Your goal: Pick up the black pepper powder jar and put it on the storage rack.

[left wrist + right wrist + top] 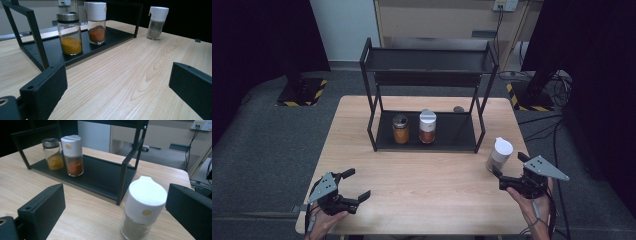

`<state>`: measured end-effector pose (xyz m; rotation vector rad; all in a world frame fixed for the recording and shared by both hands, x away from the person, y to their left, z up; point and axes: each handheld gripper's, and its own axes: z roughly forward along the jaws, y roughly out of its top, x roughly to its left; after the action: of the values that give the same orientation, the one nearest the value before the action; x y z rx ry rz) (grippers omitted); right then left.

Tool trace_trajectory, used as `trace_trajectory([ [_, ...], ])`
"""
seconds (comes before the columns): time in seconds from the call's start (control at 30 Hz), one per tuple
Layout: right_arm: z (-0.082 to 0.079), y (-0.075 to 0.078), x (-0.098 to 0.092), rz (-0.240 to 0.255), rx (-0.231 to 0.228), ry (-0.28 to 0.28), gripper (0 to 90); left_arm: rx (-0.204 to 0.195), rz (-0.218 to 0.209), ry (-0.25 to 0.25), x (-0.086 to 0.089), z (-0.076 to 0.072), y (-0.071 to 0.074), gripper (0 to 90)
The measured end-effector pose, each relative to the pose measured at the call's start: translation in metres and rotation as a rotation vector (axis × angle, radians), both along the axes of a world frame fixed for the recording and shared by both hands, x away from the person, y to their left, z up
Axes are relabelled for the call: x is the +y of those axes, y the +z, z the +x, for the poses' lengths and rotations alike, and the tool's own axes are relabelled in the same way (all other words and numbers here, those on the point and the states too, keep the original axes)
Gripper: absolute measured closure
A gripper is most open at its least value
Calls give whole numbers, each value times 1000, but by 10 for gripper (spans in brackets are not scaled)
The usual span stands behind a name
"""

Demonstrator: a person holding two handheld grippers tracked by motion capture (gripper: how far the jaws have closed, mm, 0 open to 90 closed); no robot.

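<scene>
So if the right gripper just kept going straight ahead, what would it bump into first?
Most likely the white-capped spice jar. It stands on the table just ahead of the right gripper, between its open jaws, before the black rack behind it.

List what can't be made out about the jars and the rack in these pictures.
- White-capped jar: its base is cut off by the bottom edge of the right gripper view.
- Small dark object behind the rack, high view: too small to identify.
- Rack's top shelf, high view: too dark to tell whether anything lies on it.
</scene>
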<state>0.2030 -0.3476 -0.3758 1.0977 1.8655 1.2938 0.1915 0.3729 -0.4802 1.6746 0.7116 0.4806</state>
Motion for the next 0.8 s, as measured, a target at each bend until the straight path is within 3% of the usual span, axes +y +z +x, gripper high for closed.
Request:
trace_trajectory([
  [0.43,23,5,-1,-6,38,-44,26,3,0,-2,0,1,0,9],
  [0.8,54,-4,2,-22,96,-88,31,4,-3,-2,0,1,-1,9],
])
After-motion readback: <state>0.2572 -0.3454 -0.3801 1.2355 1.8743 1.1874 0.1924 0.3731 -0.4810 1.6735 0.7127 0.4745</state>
